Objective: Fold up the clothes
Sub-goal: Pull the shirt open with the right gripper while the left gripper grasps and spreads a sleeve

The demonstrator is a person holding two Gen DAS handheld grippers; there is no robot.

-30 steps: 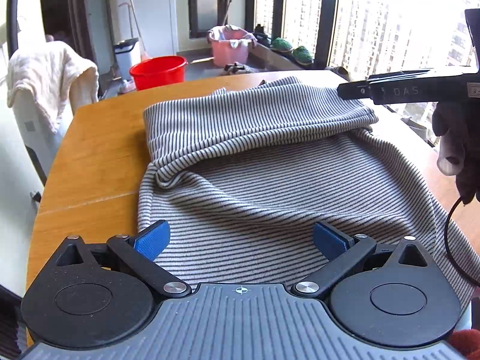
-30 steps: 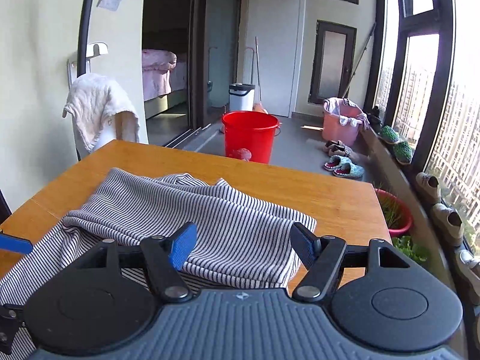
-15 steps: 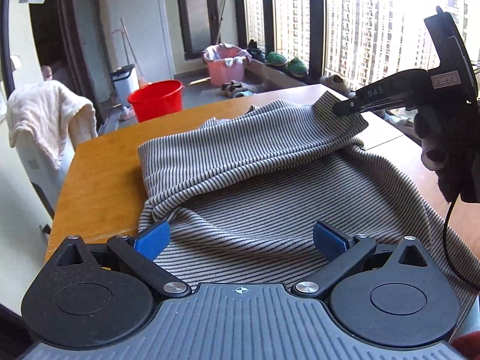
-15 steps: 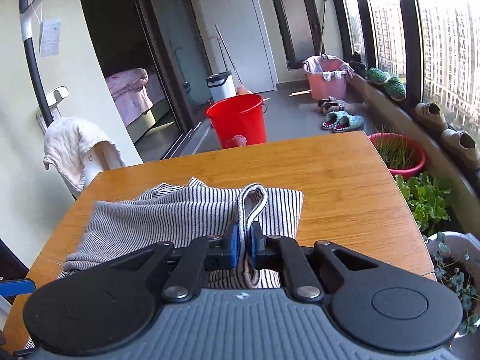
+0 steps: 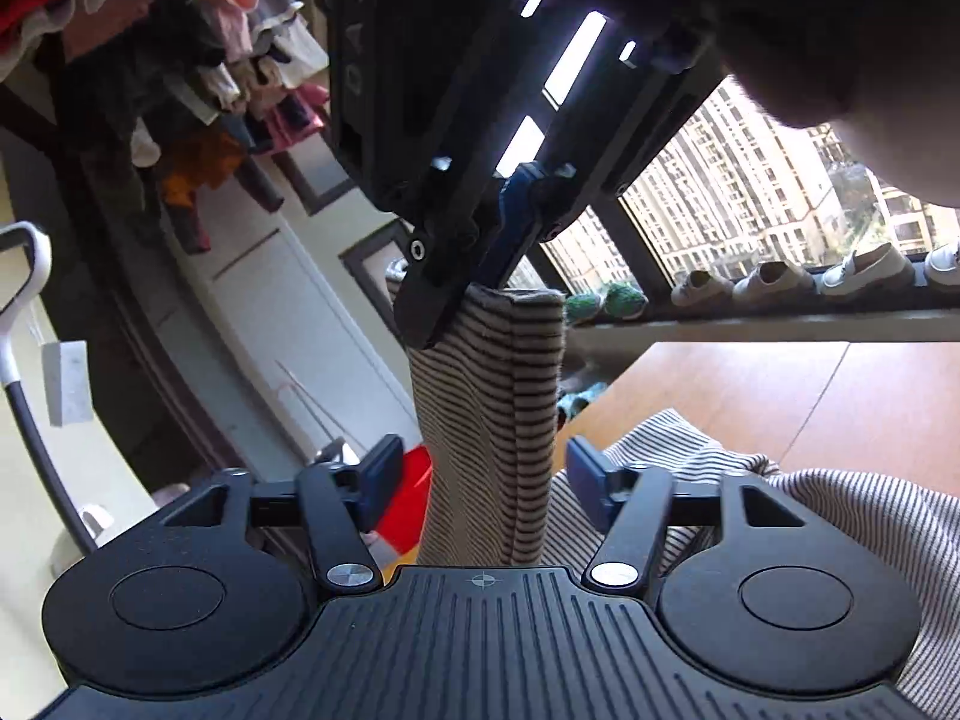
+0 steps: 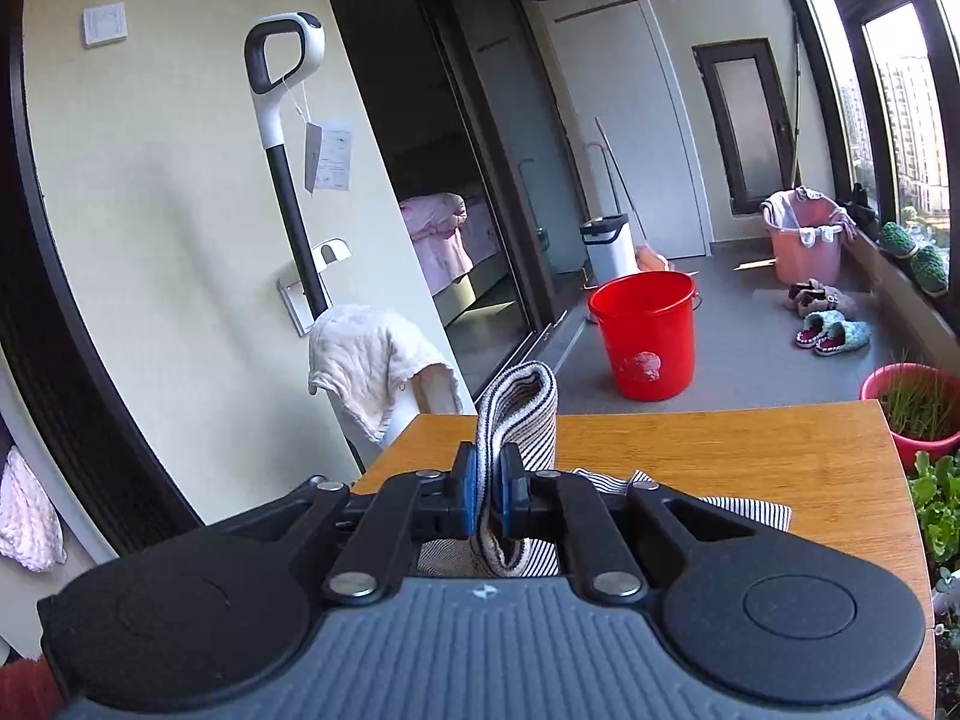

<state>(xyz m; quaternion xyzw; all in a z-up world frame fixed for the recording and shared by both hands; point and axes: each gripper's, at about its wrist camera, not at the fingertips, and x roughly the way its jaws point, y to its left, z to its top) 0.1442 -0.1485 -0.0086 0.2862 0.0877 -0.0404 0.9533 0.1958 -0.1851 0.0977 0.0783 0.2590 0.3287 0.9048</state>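
Striped grey-and-black knit garment (image 5: 489, 420), flat on the wooden table (image 5: 780, 396) a second ago, now hangs mid-frame from the clamped right gripper (image 6: 487, 495) while the left gripper (image 5: 483, 474) closes around it, pads not yet touching, starting a fold.

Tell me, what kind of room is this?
Probably a home's enclosed balcony used for laundry: a red bucket and a pink laundry tub stand on the floor, slippers lie by the big windows, and clothes hang overhead.
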